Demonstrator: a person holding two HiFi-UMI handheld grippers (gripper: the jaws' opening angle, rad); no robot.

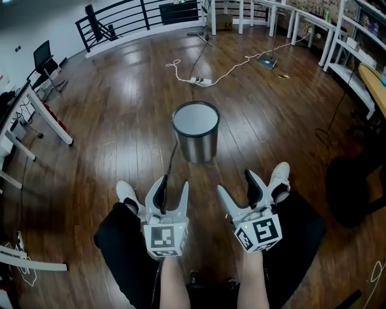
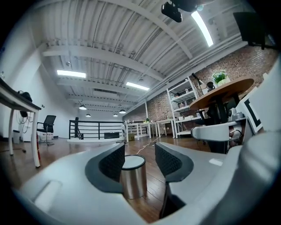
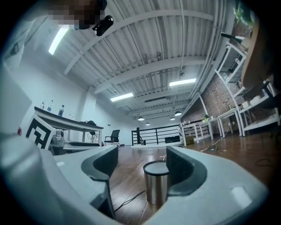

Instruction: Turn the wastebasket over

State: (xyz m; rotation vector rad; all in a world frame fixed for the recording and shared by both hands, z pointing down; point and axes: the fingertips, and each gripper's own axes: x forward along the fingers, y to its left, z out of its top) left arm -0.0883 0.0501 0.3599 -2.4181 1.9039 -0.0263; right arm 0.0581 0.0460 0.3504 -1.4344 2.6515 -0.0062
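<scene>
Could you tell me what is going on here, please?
A person holds a claw in each hand: the left claw and the right claw are both open and empty, held side by side. The steel wastebasket stands on the wooden floor ahead, touched by neither, with a pale flat face on top.

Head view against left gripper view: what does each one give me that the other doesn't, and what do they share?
Only the head view: the person's shoes and the power strip on the floor beyond the bin. Only the left gripper view: the ceiling lights and the brick wall. Both: the wastebasket standing on the wood floor, well clear of the open, empty left gripper, and the black railing behind it.
</scene>
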